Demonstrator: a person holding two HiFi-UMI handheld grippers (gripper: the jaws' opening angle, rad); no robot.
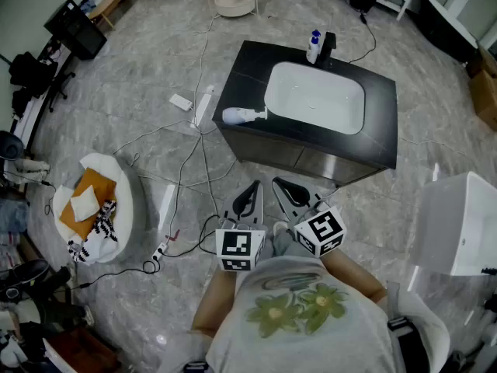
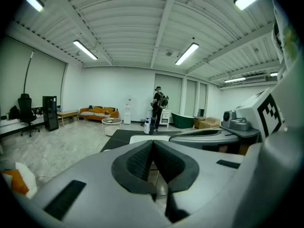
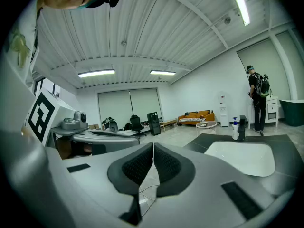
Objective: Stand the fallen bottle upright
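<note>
A white bottle [image 1: 241, 116] lies on its side at the left edge of the black counter [image 1: 380, 130], beside the white sink basin [image 1: 314, 99]. A second bottle with a blue top [image 1: 314, 47] stands upright by the black tap at the back; it also shows in the left gripper view [image 2: 147, 126] and the right gripper view [image 3: 234, 128]. My left gripper [image 1: 247, 200] and right gripper [image 1: 291, 195] hover side by side over the floor, short of the counter's front, both shut and empty. Their pads meet in the left gripper view [image 2: 153, 144] and the right gripper view [image 3: 153, 148]. Neither gripper view shows the fallen bottle.
Cables and a power strip [image 1: 159, 251] trail over the marble floor left of the counter. A white cushion holding an orange cloth [image 1: 97, 204] lies at the left. A white unit [image 1: 462, 224] stands at the right. A person [image 2: 158, 103] stands far behind the counter.
</note>
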